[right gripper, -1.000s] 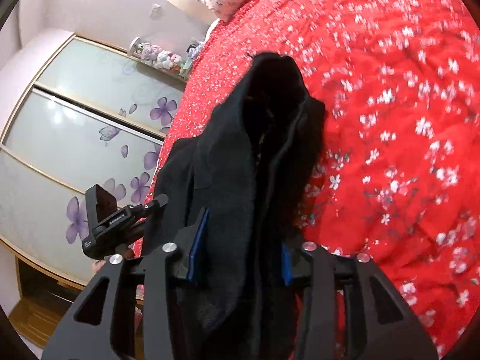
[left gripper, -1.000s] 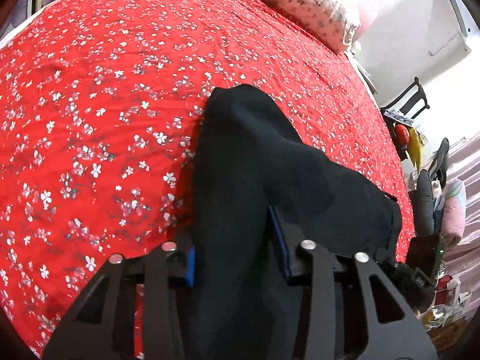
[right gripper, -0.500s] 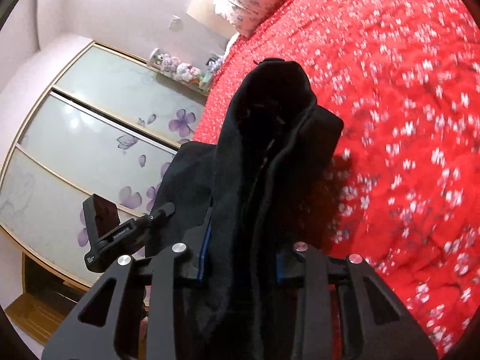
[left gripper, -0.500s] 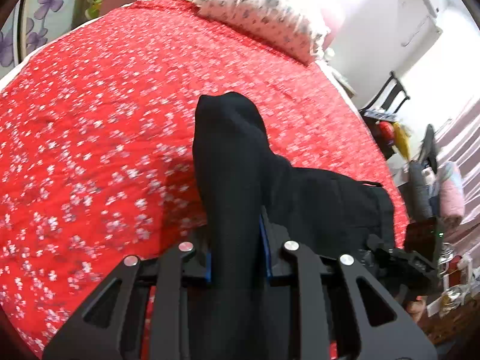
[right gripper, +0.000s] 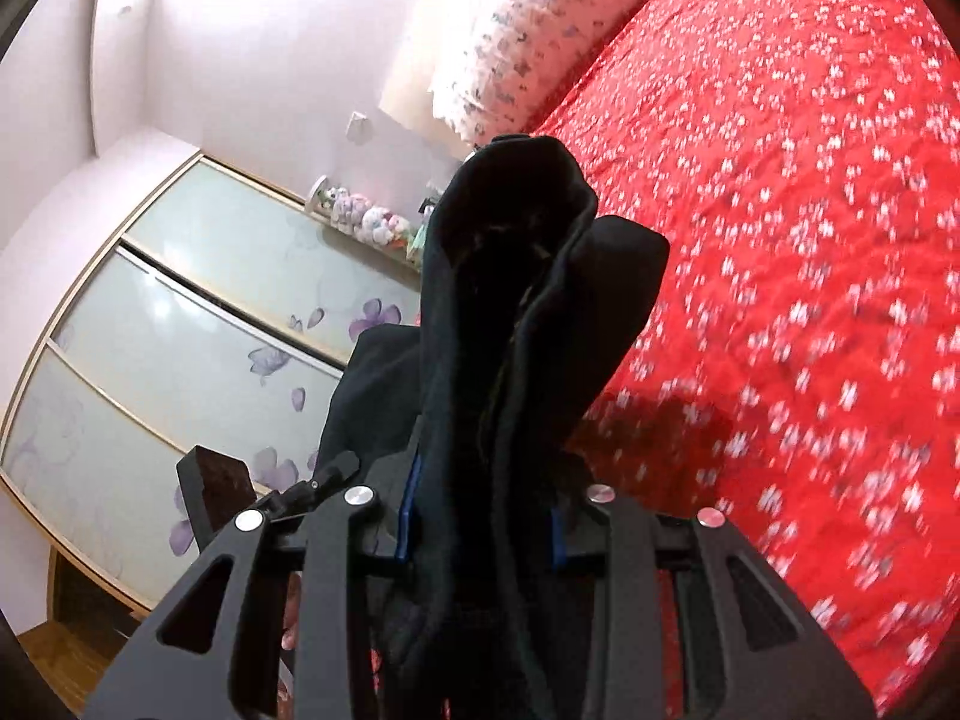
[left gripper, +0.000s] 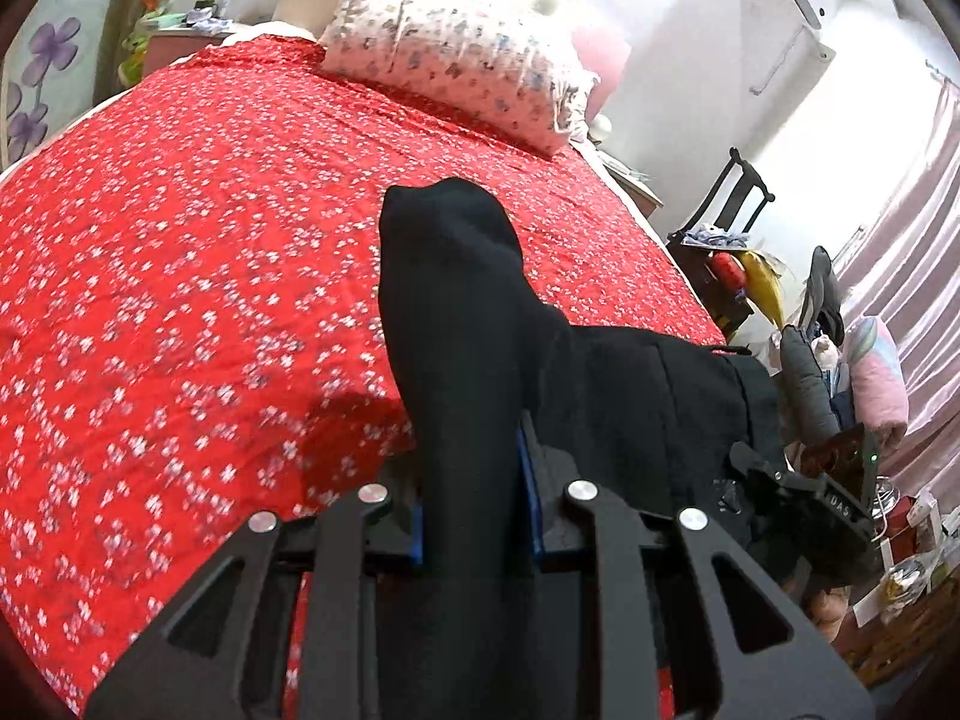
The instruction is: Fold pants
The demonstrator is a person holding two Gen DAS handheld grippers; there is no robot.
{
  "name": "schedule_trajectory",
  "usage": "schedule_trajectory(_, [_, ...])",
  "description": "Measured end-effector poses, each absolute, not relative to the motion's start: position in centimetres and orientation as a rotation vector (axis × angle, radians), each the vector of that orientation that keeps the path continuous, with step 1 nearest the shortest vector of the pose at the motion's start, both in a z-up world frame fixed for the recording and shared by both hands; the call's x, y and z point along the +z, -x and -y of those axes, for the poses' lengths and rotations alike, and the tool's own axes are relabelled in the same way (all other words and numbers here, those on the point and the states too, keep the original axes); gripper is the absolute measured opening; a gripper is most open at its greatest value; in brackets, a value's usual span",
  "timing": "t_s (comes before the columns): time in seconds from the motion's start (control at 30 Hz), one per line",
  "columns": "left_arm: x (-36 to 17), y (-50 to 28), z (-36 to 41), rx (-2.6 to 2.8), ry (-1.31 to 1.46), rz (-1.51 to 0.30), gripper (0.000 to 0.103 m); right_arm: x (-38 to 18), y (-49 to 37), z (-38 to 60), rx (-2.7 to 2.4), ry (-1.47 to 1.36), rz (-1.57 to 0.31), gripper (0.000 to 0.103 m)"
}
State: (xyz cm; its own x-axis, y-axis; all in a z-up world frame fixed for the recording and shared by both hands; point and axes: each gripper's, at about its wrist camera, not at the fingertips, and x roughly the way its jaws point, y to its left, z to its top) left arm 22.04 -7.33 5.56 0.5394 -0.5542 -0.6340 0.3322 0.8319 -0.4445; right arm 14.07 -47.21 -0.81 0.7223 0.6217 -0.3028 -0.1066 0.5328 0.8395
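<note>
Black pants rise in a bunched fold above the red flowered bedspread. My left gripper is shut on one end of the fabric, the blue pads pressed against both sides. In the right wrist view the pants stand up thick and doubled between the fingers. My right gripper is shut on that end. The right gripper shows at the left wrist view's right edge, and the left gripper at the right wrist view's lower left. The cloth hangs slack between them.
A flowered pillow lies at the head of the bed. A dark chair with piled clothes and bags stands off the bed's right side. Sliding wardrobe doors with purple flowers line the other side, with a shelf of soft toys.
Both grippers have closed tighter on the black fabric and lifted it off the bed. The cameras have tilted upward, so the pillow, walls and wardrobe now show more.
</note>
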Motion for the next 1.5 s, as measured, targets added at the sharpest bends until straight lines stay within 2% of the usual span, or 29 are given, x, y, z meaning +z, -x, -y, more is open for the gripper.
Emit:
schedule_trajectory(0.1, [4.0,-23.3,8.1,-0.542,0.295,-0.861,0.023,-1.1,-15.0,47.9,0.442,-0.887,-0.640,0.032])
schedule_trajectory(0.3, [-0.8,-25.3,9.8,-0.490,0.234,-0.945,0.023,-6.4,-15.9,49.6,0.281,-0.941,-0.773,0.032])
schedule_trajectory(0.43, [-2.1,-25.9,8.8,-0.490,0.283,-0.952,0.025,-6.9,-15.8,49.6,0.260,-0.950,-0.774,0.035])
schedule_trajectory(0.5, [-2.3,-25.9,8.8,-0.476,0.282,-0.952,0.031,-6.8,-15.6,49.3,0.217,-0.928,-0.777,0.041])
schedule_trajectory(0.53, [-2.4,-26.0,8.6,-0.469,0.288,-0.952,0.033,-6.9,-15.4,49.2,0.175,-0.912,-0.791,0.054])
schedule_trajectory(0.57, [-2.4,-26.0,8.5,-0.460,0.292,-0.952,0.040,-6.9,-15.4,49.1,0.145,-0.898,-0.801,0.064])
schedule_trajectory(0.67, [-1.9,-25.7,7.3,-0.417,0.304,-0.935,0.052,-6.6,-14.2,49.8,0.111,-0.888,-0.809,0.064])
schedule_trajectory(0.73, [-0.5,-24.9,6.3,-0.350,0.256,-0.880,0.054,-5.8,-13.2,50.4,0.082,-0.889,-0.800,0.064])
schedule_trajectory(0.77, [0.0,-24.5,6.1,-0.324,0.230,-0.857,0.060,-5.2,-12.6,50.5,0.053,-0.872,-0.782,0.065])
schedule_trajectory(0.8, [1.1,-23.6,5.9,-0.278,0.178,-0.807,0.070,-4.6,-12.1,50.8,0.006,-0.840,-0.763,0.065])
schedule_trajectory(0.9, [4.2,-20.4,6.7,-0.226,0.036,-0.649,0.083,-1.5,-10.0,49.4,-0.083,-0.669,-0.667,0.064])
schedule_trajectory(0.97, [5.3,-18.9,7.7,-0.268,-0.004,-0.606,0.090,0.3,-8.9,47.4,-0.022,-0.582,-0.610,0.064])
schedule_trajectory(1.17, [4.6,-17.2,12.5,-0.467,0.007,-0.666,0.091,1.6,-7.1,41.9,0.133,-0.434,-0.564,0.064])
schedule_trajectory(1.23, [3.5,-17.7,13.8,-0.444,-0.019,-0.689,0.091,0.6,-7.6,41.2,0.121,-0.394,-0.628,0.064])
schedule_trajectory(1.3, [1.3,-19.1,14.5,-0.393,-0.058,-0.793,0.091,-2.4,-8.8,41.6,0.083,-0.422,-0.782,0.065])
schedule_trajectory(1.37, [-1.5,-20.4,14.5,-0.361,-0.062,-0.914,0.091,-3.3,-9.2,42.1,0.092,-0.411,-0.776,0.065])
schedule_trajectory(1.5, [-2.7,-19.8,15.1,-0.347,-0.134,-0.886,0.093,-3.2,-9.5,41.3,0.098,-0.344,-0.780,0.069])
